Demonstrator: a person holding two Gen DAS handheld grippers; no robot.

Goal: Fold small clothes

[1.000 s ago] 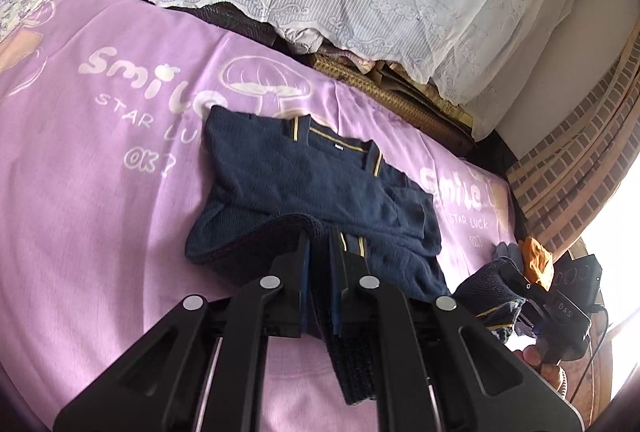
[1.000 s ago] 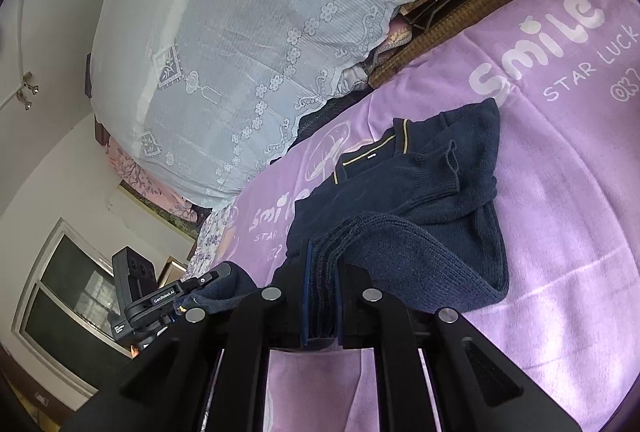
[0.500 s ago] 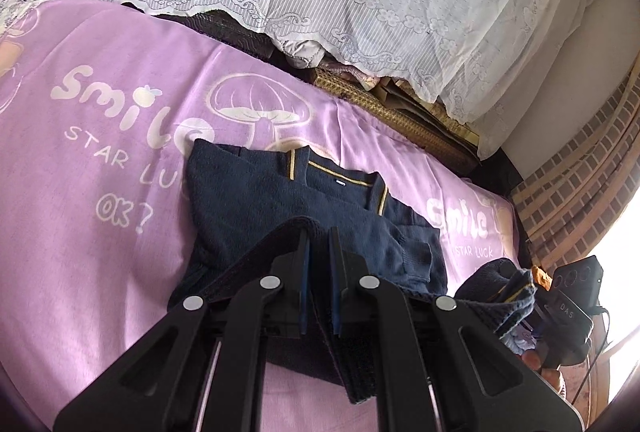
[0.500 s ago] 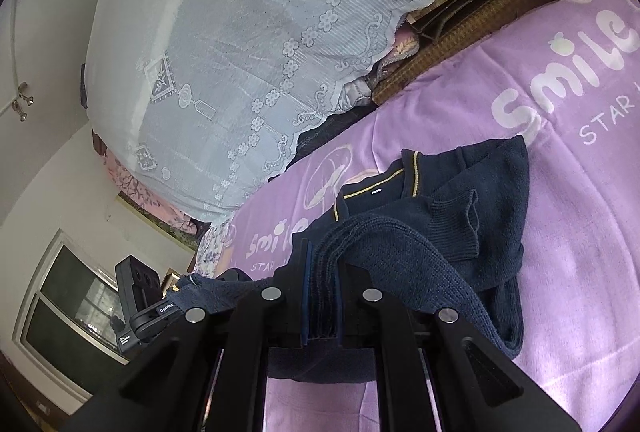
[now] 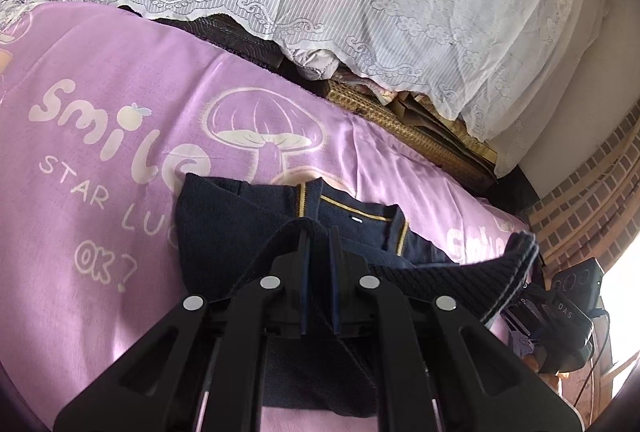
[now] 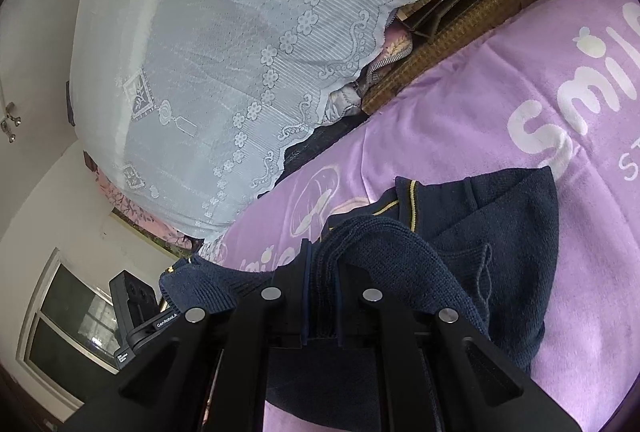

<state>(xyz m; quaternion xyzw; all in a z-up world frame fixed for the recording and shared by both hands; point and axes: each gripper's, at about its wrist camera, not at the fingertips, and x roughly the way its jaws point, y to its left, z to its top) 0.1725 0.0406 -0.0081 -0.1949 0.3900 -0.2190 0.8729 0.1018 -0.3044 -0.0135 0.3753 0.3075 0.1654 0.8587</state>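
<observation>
Purple bedspread [image 5: 120, 80] carries a navy sweater [image 5: 224, 216] with sleeves already in, while the left gripper [image 5: 319, 232] and right gripper [image 6: 322, 244] each pinch its near hem, lifted toward the far collar [image 5: 352, 206]; laying and smoothing remain

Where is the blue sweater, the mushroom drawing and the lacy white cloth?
blue sweater [image 5: 224, 220]: left wrist view, its flat body left of the collar.
mushroom drawing [image 5: 260, 120]: left wrist view, its cap.
lacy white cloth [image 6: 240, 52]: right wrist view, its middle.
</observation>
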